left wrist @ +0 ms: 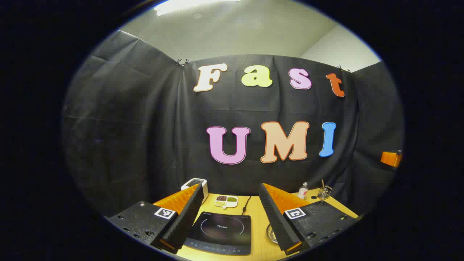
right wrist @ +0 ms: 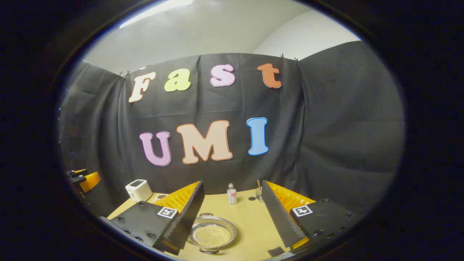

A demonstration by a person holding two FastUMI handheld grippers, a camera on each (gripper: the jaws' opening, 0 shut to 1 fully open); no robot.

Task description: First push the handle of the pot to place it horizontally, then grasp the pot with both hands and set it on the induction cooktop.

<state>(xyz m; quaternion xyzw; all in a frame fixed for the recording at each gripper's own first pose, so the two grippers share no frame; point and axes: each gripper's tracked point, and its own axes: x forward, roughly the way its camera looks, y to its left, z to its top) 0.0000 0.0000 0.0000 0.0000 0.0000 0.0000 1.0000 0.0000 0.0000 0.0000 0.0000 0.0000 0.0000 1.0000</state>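
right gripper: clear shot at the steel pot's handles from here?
Probably yes. The right gripper is open, and the shallow steel pot of yellow grains sits on the wooden table between its fingers, with nothing between. The near handle and far handle are both exposed.

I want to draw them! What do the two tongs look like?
Both tongs look alike. The left tongs have two long black fingers with ridged inner faces and bright orange ribbed backs. Each sits on a black base with screws and a small black-and-white square marker. The right tongs match.
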